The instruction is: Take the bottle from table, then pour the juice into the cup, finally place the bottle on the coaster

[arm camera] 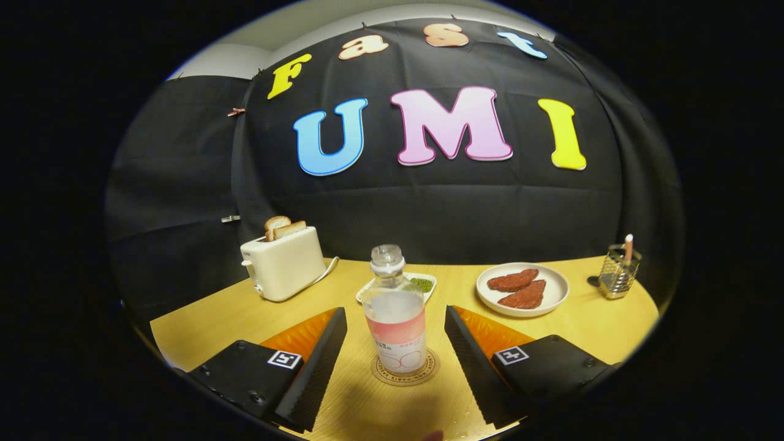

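A clear plastic bottle [395, 312] with a pink label and a clear cap stands upright on a round cork coaster [405, 370] on the wooden table. It sits between my two fingers, and a gap shows on each side of it. My gripper [395, 318] is open and touches nothing.
A white toaster [283, 263] with two bread slices stands at the back left. Behind the bottle lies a small white dish [422, 283] with something green. A white plate [522, 289] with two dark red pieces and a wire holder [618, 272] stand to the right.
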`<state>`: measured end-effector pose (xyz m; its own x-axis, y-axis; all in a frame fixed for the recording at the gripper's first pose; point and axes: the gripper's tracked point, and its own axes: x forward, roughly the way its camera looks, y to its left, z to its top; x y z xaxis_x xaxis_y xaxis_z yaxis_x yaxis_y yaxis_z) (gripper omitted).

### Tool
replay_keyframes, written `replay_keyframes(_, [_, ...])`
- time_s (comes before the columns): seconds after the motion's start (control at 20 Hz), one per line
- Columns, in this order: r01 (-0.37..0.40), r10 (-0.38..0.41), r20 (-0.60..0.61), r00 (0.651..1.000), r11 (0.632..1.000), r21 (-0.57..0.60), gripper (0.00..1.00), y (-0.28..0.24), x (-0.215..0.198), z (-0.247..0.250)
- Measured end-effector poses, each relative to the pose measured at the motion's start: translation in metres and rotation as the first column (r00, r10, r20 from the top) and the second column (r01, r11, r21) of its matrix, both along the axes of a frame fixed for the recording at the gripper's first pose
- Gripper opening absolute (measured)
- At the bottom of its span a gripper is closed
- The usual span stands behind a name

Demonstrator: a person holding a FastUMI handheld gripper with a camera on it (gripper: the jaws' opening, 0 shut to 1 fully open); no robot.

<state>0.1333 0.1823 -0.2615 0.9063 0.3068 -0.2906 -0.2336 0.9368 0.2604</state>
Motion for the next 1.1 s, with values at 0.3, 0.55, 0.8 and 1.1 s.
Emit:
replay_keyframes(0.3, [-0.021, 0.025, 0.038, 0.999, 0.996, -0.088, 0.98, -0.029, -0.044, 0.067])
replay_keyframes(0.55, [0.013, -0.005, 0.073, 0.997, 0.994, -0.111, 0.97, -0.054, -0.068, 0.110])
replay_keyframes(0.8, [0.038, -0.025, 0.107, 0.994, 0.992, -0.122, 0.96, -0.073, -0.086, 0.140])
replay_keyframes(1.1, [0.059, -0.042, 0.133, 0.990, 0.991, -0.123, 0.97, -0.087, -0.094, 0.157])
